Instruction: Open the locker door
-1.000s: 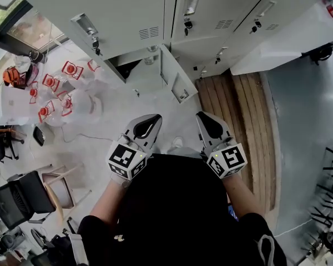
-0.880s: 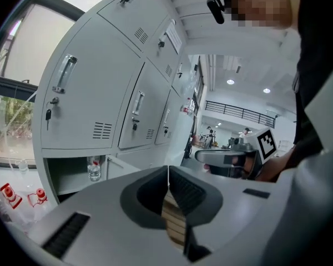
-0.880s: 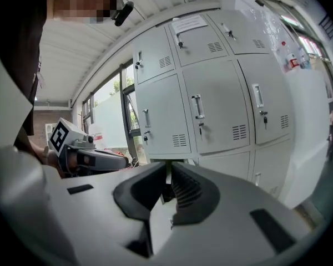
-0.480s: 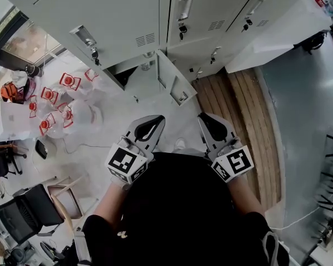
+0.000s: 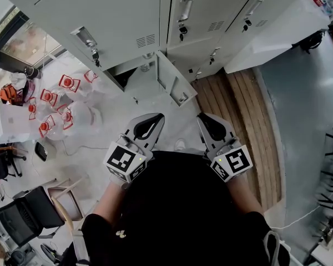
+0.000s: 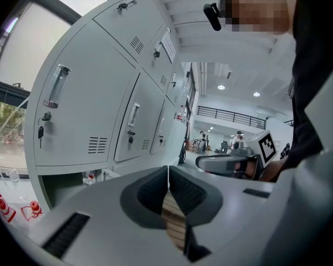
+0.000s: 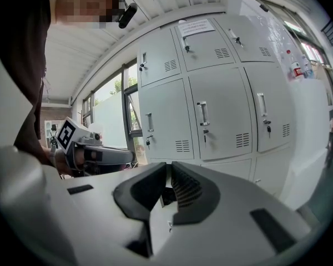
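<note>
Well, we're looking down at the bank of grey lockers (image 5: 127, 15) running across the far side. On the floor to the right lies a strip of wooden boards (image 5: 238, 115). In the bottom row one locker door (image 5: 175, 85) stands swung open toward us, and its compartment (image 5: 122, 73) shows just left of it. We hold both tools near our body, well apart from that door. Our left gripper (image 5: 155, 118) has its jaws closed together with the tips meeting. Nothing sits between them and they touch nothing. Our right gripper (image 5: 203, 117) is likewise pressed together and empty, pointing toward the lockers. Over on the far left of the floor we see clear water jugs (image 5: 61, 101) with red caps, and small keys (image 5: 182, 32) hang from the locks on the upper doors.
</note>
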### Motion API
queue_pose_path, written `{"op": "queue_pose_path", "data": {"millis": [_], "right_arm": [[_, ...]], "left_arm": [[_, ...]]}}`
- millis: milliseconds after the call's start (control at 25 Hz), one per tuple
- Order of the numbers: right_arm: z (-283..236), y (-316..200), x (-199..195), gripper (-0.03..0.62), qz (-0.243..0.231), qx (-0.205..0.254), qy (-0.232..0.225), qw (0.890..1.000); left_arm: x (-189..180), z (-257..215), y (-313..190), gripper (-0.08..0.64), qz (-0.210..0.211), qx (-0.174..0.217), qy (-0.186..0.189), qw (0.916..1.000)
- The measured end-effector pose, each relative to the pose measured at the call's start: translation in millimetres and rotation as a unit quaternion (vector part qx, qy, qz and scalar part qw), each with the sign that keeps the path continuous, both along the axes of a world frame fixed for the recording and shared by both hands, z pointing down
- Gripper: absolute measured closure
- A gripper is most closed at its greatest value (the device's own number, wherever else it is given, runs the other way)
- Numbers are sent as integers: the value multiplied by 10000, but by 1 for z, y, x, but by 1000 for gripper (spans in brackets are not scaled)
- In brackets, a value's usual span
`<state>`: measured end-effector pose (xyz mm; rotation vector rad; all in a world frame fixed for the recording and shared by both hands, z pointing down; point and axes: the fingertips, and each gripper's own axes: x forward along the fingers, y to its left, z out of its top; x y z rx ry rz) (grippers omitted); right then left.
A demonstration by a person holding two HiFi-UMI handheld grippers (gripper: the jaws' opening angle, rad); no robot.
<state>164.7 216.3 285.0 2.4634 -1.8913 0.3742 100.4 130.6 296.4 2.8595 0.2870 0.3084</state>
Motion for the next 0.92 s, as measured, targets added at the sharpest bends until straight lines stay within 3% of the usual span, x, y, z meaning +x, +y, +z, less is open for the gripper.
{"op": "queue_pose_path", "data": {"millis": [920], "right_arm": [[10, -18, -10, 545, -209, -78, -160, 9996]], "left_arm": [[-18, 7, -20, 535, -279, 25, -136, 9995]]}}
